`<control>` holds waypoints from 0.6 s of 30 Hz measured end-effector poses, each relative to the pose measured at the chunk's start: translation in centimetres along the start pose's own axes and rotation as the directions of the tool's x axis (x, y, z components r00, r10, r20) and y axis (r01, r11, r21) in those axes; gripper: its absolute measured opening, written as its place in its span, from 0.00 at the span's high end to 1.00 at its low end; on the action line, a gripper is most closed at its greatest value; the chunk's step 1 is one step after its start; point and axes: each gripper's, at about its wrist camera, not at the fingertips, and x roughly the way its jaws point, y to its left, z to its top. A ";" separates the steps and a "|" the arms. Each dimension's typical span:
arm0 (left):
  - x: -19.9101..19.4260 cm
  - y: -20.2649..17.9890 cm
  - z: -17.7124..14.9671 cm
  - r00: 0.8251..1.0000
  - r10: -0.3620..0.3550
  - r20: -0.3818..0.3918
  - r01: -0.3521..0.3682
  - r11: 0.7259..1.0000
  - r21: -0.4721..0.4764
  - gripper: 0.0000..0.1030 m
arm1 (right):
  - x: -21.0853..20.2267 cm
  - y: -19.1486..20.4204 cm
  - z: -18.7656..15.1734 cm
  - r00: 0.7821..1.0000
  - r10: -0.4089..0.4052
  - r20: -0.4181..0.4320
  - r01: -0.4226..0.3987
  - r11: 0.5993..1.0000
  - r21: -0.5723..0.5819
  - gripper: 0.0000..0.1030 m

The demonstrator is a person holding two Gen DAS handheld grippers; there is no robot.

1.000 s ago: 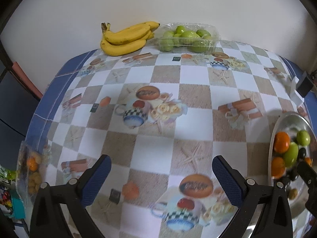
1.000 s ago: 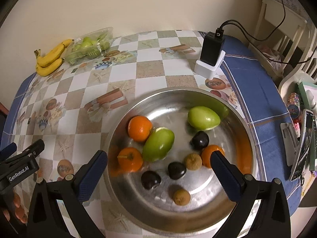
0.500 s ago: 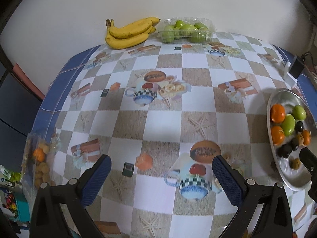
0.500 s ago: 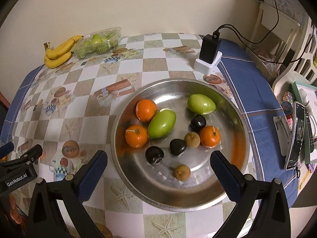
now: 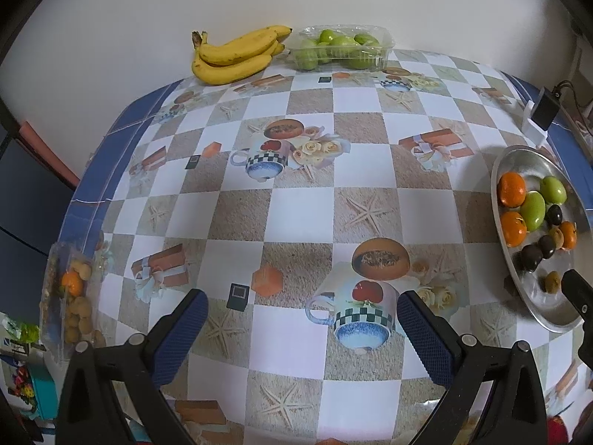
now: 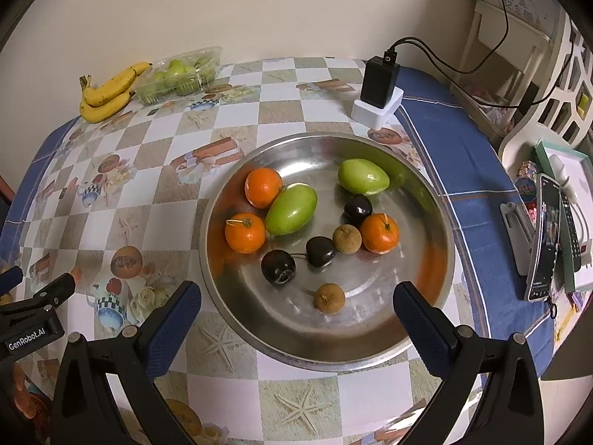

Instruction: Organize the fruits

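Observation:
A round steel tray (image 6: 426,315) (image 5: 507,259) holds three oranges (image 6: 264,187), two green mangoes (image 6: 291,209), dark plums (image 6: 278,266) and small brown longans (image 6: 329,297). My right gripper (image 6: 296,328) hangs open above the tray's near rim with nothing between its fingers. My left gripper (image 5: 302,333) is open over the checked tablecloth, well left of the tray. Bananas (image 5: 237,55) (image 6: 107,92) and a clear box of green fruit (image 5: 341,50) (image 6: 181,74) lie at the far edge by the wall.
A black charger on a white block (image 6: 378,92) stands behind the tray with cables. A phone (image 6: 543,237) and clutter sit off the table's right. A clear bag of small fruit (image 5: 72,296) lies at the table's left edge.
Both grippers have pulled back and risen, so the tray and table look smaller and farther away. The fruit has not moved. Both grippers stay open.

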 end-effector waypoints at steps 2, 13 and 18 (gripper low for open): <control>0.0 0.0 0.0 1.000 0.000 0.001 0.000 1.000 -0.002 0.00 | -0.1 -0.1 -0.2 1.000 0.000 0.001 0.000 1.000 0.003 0.00; -0.2 -0.1 0.1 1.000 0.002 0.009 -0.002 1.000 0.009 0.00 | -0.1 -0.7 -0.3 1.000 0.004 -0.008 -0.003 1.000 0.027 0.00; -0.2 -0.1 0.1 1.000 0.000 0.005 0.000 1.000 0.007 0.00 | 0.0 -0.6 -0.3 1.000 0.004 -0.013 -0.004 1.000 0.025 0.00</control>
